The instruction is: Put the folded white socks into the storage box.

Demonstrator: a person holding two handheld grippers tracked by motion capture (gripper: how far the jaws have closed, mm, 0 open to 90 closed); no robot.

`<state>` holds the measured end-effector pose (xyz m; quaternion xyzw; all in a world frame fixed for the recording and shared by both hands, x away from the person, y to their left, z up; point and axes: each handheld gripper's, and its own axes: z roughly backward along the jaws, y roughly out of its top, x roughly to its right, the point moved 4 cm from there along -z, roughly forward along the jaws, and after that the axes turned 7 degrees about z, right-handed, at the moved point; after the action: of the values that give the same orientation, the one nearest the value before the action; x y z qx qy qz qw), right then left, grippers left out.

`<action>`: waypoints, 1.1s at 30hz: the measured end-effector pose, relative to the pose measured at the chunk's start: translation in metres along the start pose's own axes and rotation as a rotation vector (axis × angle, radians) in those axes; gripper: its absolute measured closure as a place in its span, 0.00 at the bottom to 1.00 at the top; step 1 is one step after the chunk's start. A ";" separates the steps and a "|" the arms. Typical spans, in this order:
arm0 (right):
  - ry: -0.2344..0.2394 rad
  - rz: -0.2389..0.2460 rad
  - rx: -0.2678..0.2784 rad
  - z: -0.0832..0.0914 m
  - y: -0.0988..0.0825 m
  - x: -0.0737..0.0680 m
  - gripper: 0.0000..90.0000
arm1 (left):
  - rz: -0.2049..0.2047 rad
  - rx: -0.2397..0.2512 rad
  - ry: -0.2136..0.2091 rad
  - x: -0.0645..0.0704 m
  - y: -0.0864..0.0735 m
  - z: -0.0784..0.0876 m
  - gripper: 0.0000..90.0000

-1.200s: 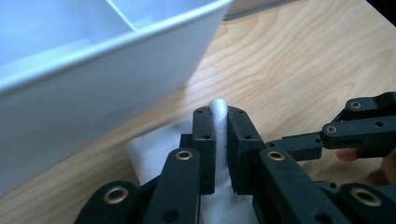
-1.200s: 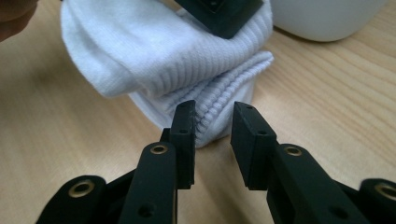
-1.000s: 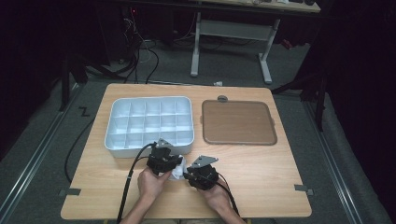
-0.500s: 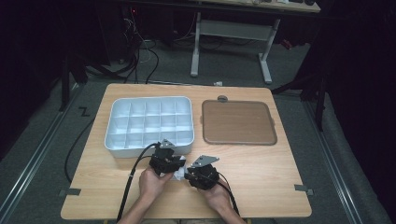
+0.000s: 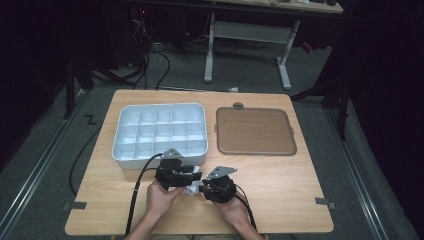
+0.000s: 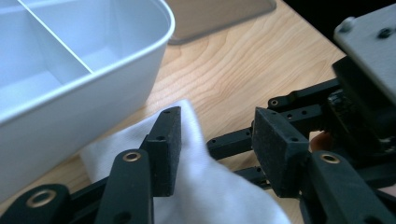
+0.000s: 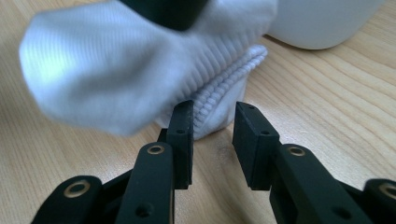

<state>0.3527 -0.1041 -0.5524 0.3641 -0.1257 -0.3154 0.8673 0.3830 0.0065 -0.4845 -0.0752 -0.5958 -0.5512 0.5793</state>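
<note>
Both pairs of jaws stand apart. The left gripper [image 5: 192,176] has just been opening, its flat black pads now parted with the white sock [image 6: 210,186] lying loosely between them, one pad against the cloth, the other clear of it. The right gripper [image 7: 212,140] is released too, its blocky jaws poised just short of the sock's ribbed cuff and pinching nothing.

Taking the sock as the landmark: it lies on the pale wooden table [image 5: 300,200] with a visible grain, near the front edge. Just behind it sits the white plastic organiser tray [image 5: 160,130], smooth, round-cornered, split into a grid of square compartments. Behind and off to the right, well apart, lies a flat brown rounded-square lid [image 5: 255,131]. The sock itself is soft knit, bunched and folded, fine-ribbed along its body, coarser at the cuff.
</note>
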 end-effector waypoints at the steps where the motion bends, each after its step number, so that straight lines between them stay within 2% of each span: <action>1: 0.000 -0.007 0.000 0.001 0.000 0.000 0.77 | 0.001 0.008 -0.006 0.001 0.002 0.003 0.60; 4: -0.004 -0.005 0.007 0.004 -0.001 0.000 0.78 | -0.002 0.038 -0.004 -0.001 0.008 0.011 0.63; 9: -0.004 -0.005 0.016 0.011 -0.002 0.001 0.80 | 0.007 0.078 0.027 -0.015 0.016 0.022 0.65; 13: -0.004 -0.008 0.010 0.012 -0.004 0.001 0.81 | -0.004 0.080 0.066 -0.030 0.011 0.027 0.66; 15: -0.003 -0.007 0.008 0.012 -0.004 0.001 0.81 | -0.002 0.075 0.068 -0.032 0.008 0.027 0.66; 20: -0.005 0.001 -0.006 0.008 -0.005 0.001 0.82 | -0.004 0.061 0.069 -0.033 -0.004 0.021 0.57; 23: -0.004 0.001 -0.009 0.006 -0.005 0.001 0.82 | -0.032 0.046 0.080 -0.032 -0.013 0.013 0.55; 26: -0.004 0.007 -0.016 0.004 -0.006 0.000 0.82 | -0.078 0.029 0.118 -0.034 -0.023 0.004 0.53; 30: -0.017 -0.001 -0.004 0.011 -0.006 0.001 0.82 | -0.089 0.030 0.142 -0.035 -0.028 -0.001 0.52; 33: -0.034 -0.006 0.012 0.023 -0.004 0.003 0.82 | -0.095 0.031 0.150 -0.034 -0.029 -0.002 0.52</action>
<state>0.3431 -0.1212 -0.5393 0.3640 -0.1412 -0.3234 0.8620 0.3740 0.0130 -0.5279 0.0039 -0.5621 -0.5727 0.5967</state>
